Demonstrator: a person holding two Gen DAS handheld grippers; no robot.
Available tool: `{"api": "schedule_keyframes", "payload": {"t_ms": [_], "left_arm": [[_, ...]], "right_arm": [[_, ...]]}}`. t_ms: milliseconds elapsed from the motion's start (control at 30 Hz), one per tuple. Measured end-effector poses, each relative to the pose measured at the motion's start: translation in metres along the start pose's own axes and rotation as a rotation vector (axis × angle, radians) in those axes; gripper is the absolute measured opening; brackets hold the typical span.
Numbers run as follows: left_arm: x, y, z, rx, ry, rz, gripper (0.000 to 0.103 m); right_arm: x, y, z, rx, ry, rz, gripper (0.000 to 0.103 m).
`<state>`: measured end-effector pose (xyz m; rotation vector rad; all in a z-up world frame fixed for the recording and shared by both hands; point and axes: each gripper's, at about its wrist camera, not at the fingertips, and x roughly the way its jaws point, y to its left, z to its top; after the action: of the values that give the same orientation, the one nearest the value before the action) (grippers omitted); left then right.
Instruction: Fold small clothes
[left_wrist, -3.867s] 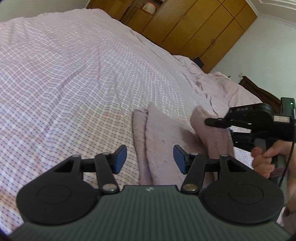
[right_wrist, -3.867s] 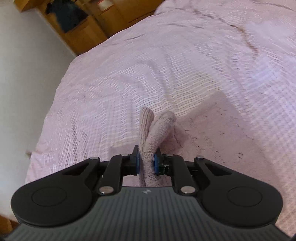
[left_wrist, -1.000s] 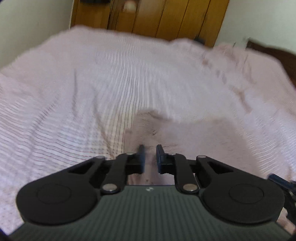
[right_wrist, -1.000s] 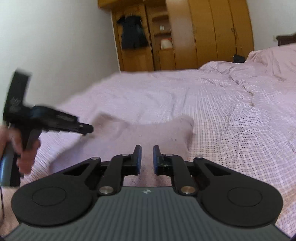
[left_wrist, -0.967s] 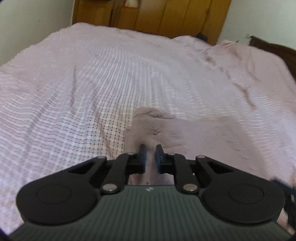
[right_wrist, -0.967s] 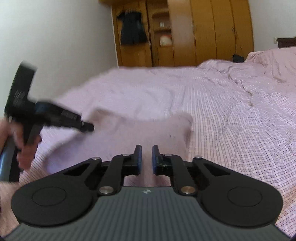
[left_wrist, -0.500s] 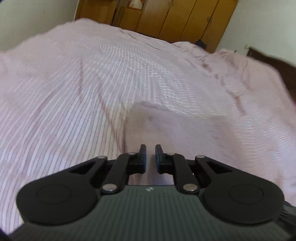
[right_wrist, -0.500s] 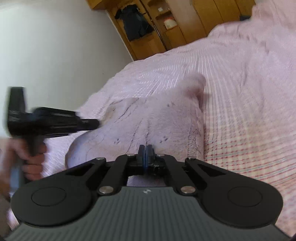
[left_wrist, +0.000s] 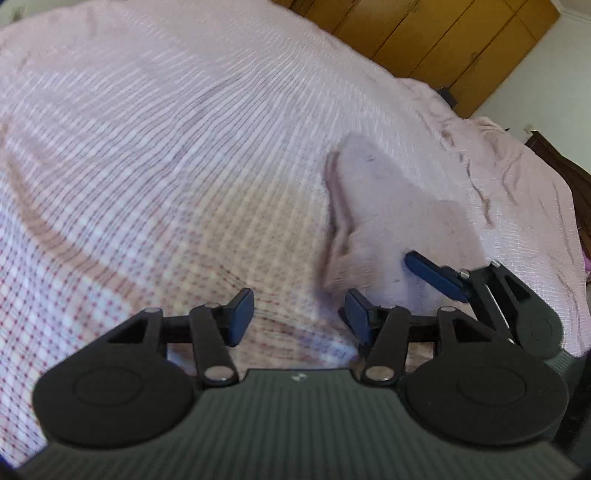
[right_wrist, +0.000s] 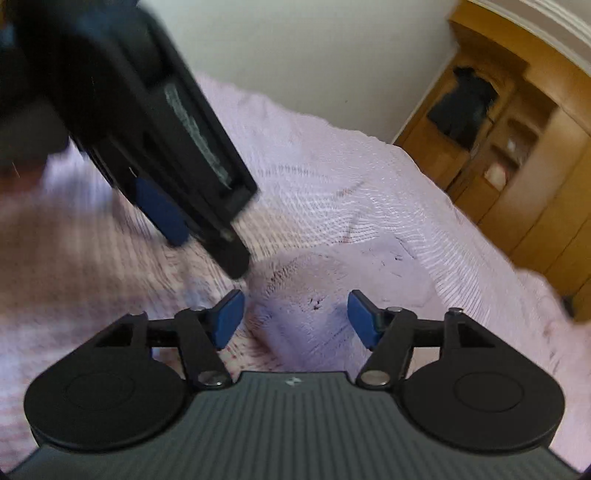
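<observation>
- Left gripper (left_wrist: 295, 317): jaws parted and opening, blue pads (left_wrist: 240, 319) clear of any cloth; only checked pink bedspread (left_wrist: 155, 155) seen in the gap.
- Folded pale pink garment (left_wrist: 388, 206): lying flat on the bedspread, ahead and to the right of the left gripper in the left wrist view, its near edge just beyond the right pad; doubled layers visible along its left edge (picture blurred, so finer detail not readable).
- Right gripper (left_wrist: 439, 280), as seen from the left wrist: entering at lower right, one blue pad over the near right part of the garment; contact or a small gap cannot be told.
- Right wrist view, left side: left gripper (right_wrist: 192, 206) crossing large and blurred at upper left, tip pointing down beside the garment's left corner.
- Right gripper (right_wrist: 295, 317), own view: jaws parted and opening, released; garment (right_wrist: 325, 291) lying below and between the two pads, neither pad pressing on it.
- Far right: wooden wardrobe (right_wrist: 517, 155) along the wall beyond the bed, a dark item hanging in an open section.
</observation>
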<state>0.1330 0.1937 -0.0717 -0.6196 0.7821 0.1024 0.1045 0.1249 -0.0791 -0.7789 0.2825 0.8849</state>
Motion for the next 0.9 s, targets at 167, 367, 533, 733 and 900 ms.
{"api": "schedule_keyframes", "payload": {"t_ms": [167,367,533,733,900], "left_arm": [[-0.02,0.013,0.001,-0.03,-0.009,-0.051,0.057],[-0.025,0.023,0.005,-0.064,0.005,-0.118,0.065],[-0.011,0.02,0.01,-0.161,0.048,-0.349,0.091],[0.03,0.014,0.019,-0.256,0.111,-0.501,0.091],[0.058,0.011,0.02,-0.273,0.128,-0.474,0.091]], "right_arm": [[0.026,0.027,-0.009,-0.223,0.044,-0.025,0.055],[0.012,0.0,-0.005,-0.013,-0.054,-0.069,0.023],[-0.013,-0.035,-0.008,0.225,-0.117,-0.081,0.022],[-0.019,-0.07,-0.021,0.426,-0.144,-0.014,0.022],[-0.024,-0.067,-0.024,0.418,-0.15,0.01,0.022]]}}
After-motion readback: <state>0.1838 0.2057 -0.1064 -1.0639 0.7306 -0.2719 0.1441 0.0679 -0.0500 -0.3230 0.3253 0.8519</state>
